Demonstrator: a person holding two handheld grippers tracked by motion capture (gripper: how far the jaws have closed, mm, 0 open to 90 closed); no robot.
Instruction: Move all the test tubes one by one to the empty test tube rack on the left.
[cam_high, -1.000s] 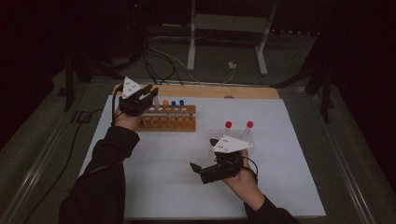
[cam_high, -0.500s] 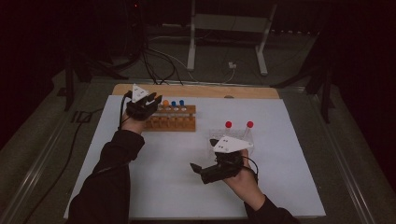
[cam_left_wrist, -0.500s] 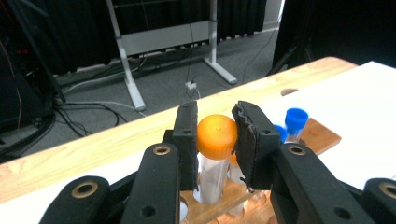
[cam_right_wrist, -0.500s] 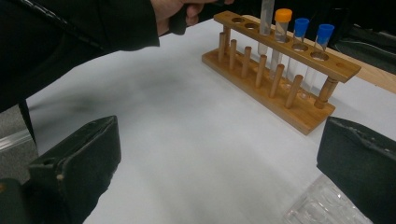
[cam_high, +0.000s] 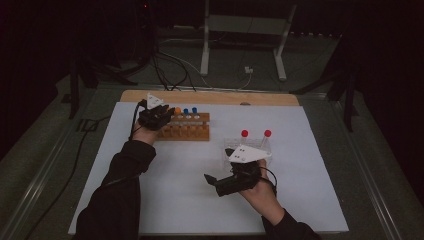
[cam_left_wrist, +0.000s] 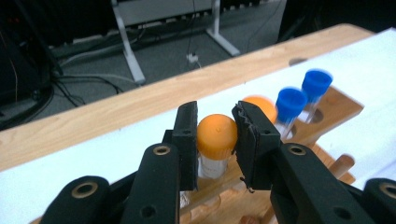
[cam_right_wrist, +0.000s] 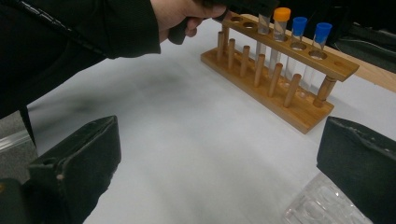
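Left tool (cam_left_wrist: 215, 140) clamped on orange-capped tube (cam_left_wrist: 216, 135); right tool (cam_right_wrist: 219, 172) apart; white table (cam_high: 165, 200), dark room.

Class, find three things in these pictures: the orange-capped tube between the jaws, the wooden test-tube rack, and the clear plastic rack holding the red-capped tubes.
orange-capped tube (cam_left_wrist: 216, 134), left gripper view, on its orange cap.
wooden test-tube rack (cam_right_wrist: 299, 113), right gripper view, on its base board.
clear plastic rack (cam_high: 231, 145), high view, on its left wall.

The left gripper (cam_left_wrist: 215, 140) has its fingers (cam_left_wrist: 187, 135) either side of a tube (cam_left_wrist: 216, 140) standing in the rack (cam_high: 187, 131). Beyond them three more tubes (cam_left_wrist: 289, 105) stand in the same rack, on the tabletop (cam_high: 190, 190).
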